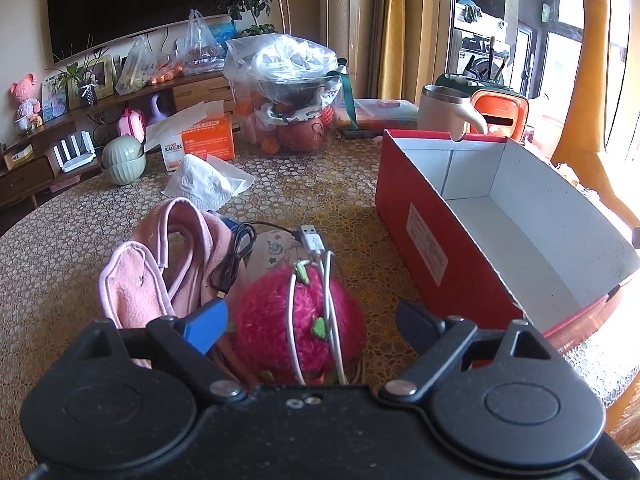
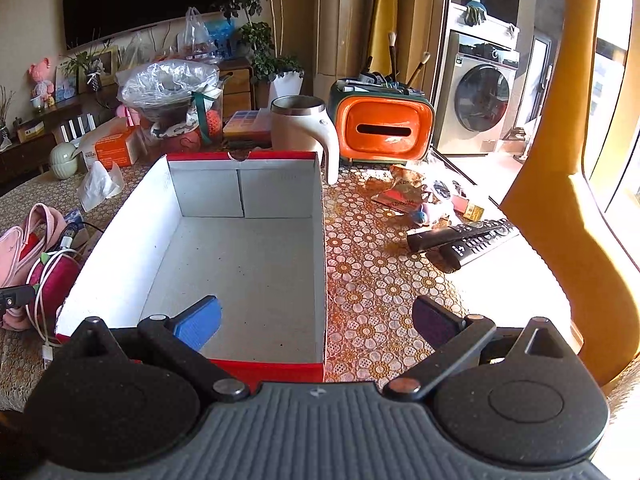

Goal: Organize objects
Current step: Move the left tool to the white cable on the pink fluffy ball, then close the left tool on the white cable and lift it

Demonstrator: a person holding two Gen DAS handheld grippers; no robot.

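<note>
- The left gripper (image 1: 308, 322) has its fingers spread wide on either side of a fuzzy magenta strawberry-shaped plush (image 1: 298, 320), not gripping it.
- A white USB cable (image 1: 320, 272) drapes over the plush; a pink fabric pouch (image 1: 160, 264) and a thin black cable (image 1: 236, 254) lie just beside it.
- The right gripper (image 2: 316, 324) hangs with fingers wide apart over the near end of a red cardboard box with white inside (image 2: 192, 196).
- Right of the box, two black remote controls (image 2: 464, 242) rest on the floral-patterned table (image 2: 372, 280).
- Behind the box stand a beige handled mug (image 2: 300, 128) and an orange tissue holder (image 2: 384, 130).
</note>
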